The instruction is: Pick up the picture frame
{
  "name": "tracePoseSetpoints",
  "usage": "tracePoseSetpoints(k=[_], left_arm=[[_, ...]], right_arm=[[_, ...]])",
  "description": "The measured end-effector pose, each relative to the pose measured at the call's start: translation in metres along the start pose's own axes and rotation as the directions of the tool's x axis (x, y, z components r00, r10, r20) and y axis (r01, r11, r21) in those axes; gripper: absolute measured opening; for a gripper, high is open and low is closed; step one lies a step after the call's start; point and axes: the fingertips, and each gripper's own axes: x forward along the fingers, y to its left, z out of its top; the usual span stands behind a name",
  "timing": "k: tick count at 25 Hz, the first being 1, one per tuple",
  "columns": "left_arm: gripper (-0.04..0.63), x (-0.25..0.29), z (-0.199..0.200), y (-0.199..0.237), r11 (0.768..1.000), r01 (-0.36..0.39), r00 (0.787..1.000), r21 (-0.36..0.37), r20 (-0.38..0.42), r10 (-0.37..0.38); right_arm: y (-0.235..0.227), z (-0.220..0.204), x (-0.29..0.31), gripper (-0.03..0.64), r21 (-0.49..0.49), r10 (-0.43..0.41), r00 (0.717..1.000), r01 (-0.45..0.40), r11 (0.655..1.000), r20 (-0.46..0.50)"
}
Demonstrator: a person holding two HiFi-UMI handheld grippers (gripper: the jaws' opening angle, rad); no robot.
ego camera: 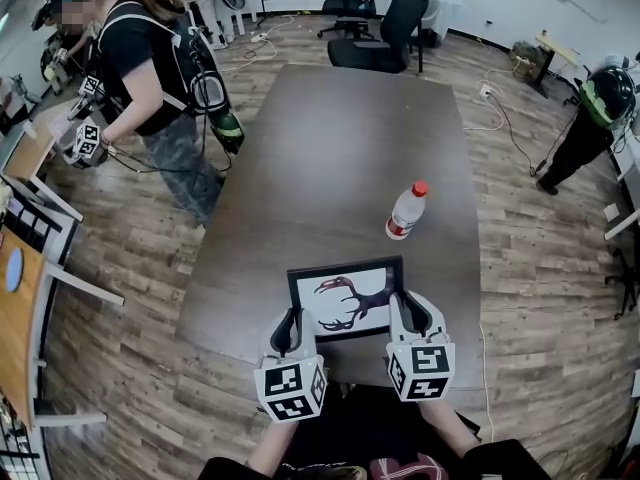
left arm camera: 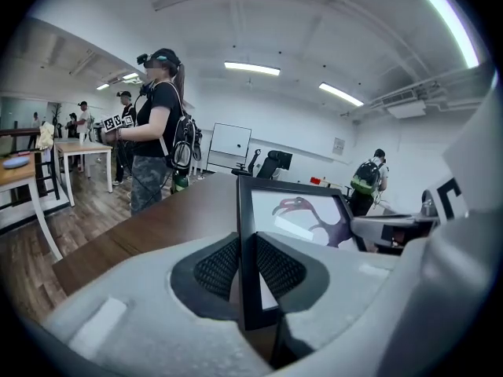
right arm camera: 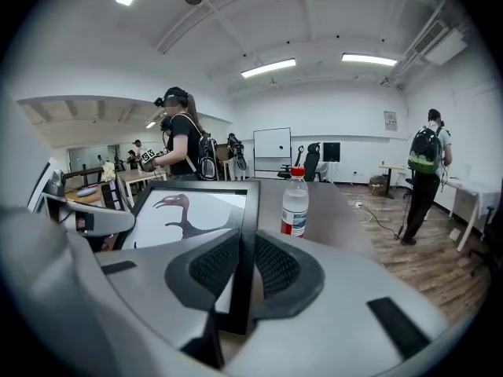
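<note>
This is an open office or lab room. Wheeled office chairs (ego camera: 385, 18) stand by a long brown table (ego camera: 330, 138) on wood-plank flooring (ego camera: 130, 368). A whiteboard (left arm camera: 230, 141) stands against a white wall under ceiling strip lights (left arm camera: 251, 68)

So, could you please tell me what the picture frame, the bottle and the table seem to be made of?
The picture frame has a thin matte black border, plastic or painted wood; a glare streak suggests a glazed front. The bottle looks like clear plastic: see-through body, red cap. The table is dark brown and smooth, probably wood laminate.
</note>
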Motion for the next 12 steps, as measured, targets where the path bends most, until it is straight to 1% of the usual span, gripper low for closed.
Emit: tracePoseSetpoints(k=[4, 9, 12], left_arm=[[0.074, 0.000, 0.009, -0.008, 1.000, 0.014, 1.000, 0.007, 0.019, -0.014], [0.074, -0.003, 0.014, -0.013, 1.000, 0.019, 0.999, 0.017, 0.032, -0.019], [0.074, -0.007, 0.019, -0.017, 0.999, 0.021, 0.998, 0.033, 0.052, -0.023]], right_arm=[[-0.007, 0.008, -0.004, 0.072, 0.010, -0.005, 1.000, 0.004, 1.000, 0.016], [-0.010, 0.014, -0.010, 0.073, -0.004, -0.011, 0.999, 0.012, 1.000, 0.038], [-0.012, 0.017, -0.014, 0.074, 0.001, -0.014, 0.998, 0.014, 1.000, 0.054]])
